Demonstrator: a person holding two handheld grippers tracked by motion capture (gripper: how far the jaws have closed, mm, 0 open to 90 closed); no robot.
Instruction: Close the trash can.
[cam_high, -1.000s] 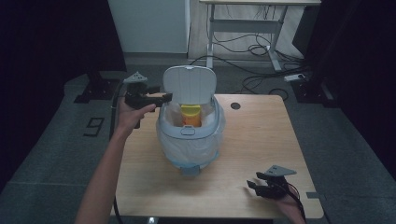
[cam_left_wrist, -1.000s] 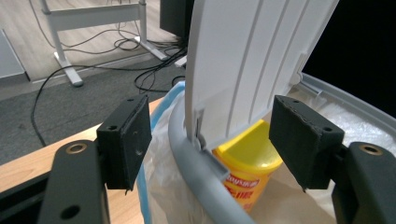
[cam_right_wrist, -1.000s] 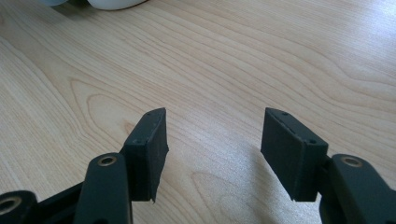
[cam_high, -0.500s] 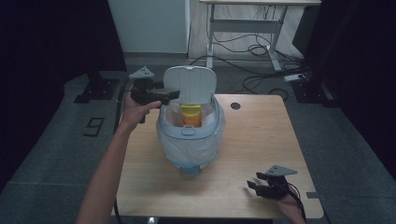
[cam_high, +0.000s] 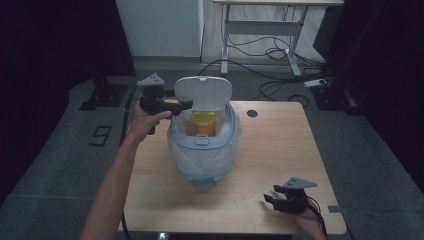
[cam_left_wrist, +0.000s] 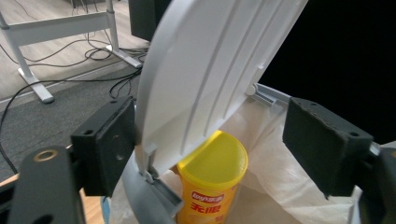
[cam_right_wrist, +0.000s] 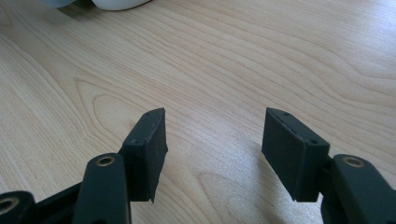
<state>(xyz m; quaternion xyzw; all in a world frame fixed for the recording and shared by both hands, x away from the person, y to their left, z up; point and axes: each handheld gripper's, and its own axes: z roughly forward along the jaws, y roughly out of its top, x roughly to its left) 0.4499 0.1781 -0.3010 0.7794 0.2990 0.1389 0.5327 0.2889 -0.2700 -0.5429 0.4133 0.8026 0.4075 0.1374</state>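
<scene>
Two tongs | my left tongs (cam_high: 186, 104) just spreading around the bin lid (cam_high: 203, 93) (upright, can (cam_high: 204, 123) beneath) | right tongs (cam_high: 272, 200) spread, empty, on bench (cam_high: 280, 145)

White bin lid (cam_high: 203, 93) stands raised above yellow can (cam_high: 204, 123) inside the bin.

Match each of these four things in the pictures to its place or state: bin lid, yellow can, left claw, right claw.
Things:
1. bin lid
2. yellow can
3. left claw
4. right claw

Places or states:
A. standing inside the lined bin
B. open and empty, low over the bare wooden table
C. tipped up, open
D. jaws wide on either side of the lid's edge, just been opening

Pairs: 1-C, 2-A, 3-D, 4-B
</scene>
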